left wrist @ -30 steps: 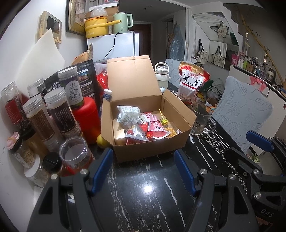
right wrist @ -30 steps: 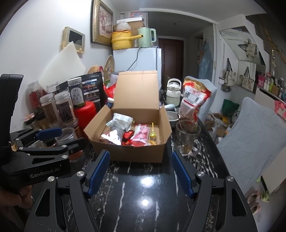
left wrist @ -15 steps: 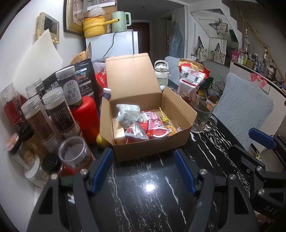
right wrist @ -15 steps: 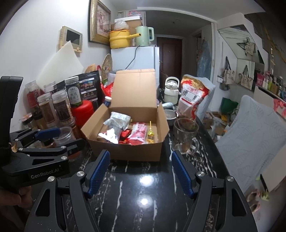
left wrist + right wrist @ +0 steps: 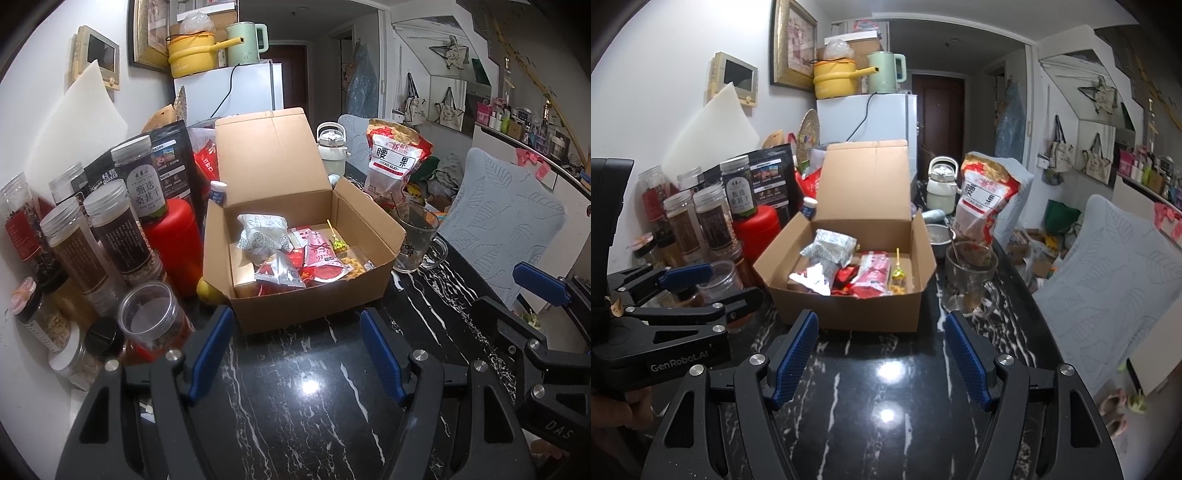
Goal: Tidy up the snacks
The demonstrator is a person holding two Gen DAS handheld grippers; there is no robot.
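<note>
The black marble-patterned desk (image 5: pixel 295 402) with white veins is glossy and reflects a lamp. On it stands the open brown cardboard box (image 5: pixel 306 302), its flat lid raised upright at the far side. Inside the box lie the snack packets: a crinkled white and grey foil bag (image 5: pixel 260 234) toward the left wall, a shiny silver and red packet (image 5: pixel 279 273) in front of it, a smooth pink and red pouch (image 5: pixel 323 260) in the middle, and a small yellow-green wrapped candy on a stick (image 5: pixel 338 243) near the right wall.

The left tool (image 5: pixel 295 350) hovers over the near edge of the desk, just in front of the box; its two blue ribbed pads are spread wide and hold nothing. The right tool (image 5: pixel 881 360) is also near the front of the box, with its blue textured pads spread apart and empty.

Along the left edge of the desk stand tall clear plastic jars with grey lids (image 5: pixel 114 229), filled with dark and brown contents, and beside them a smooth red plastic canister (image 5: pixel 173 243), which is close to the left wall of the box. To the right of the box stands a clear glass mug with a handle (image 5: pixel 971 282), and behind it an upright red and white bag of cashews (image 5: pixel 397 162).
</note>
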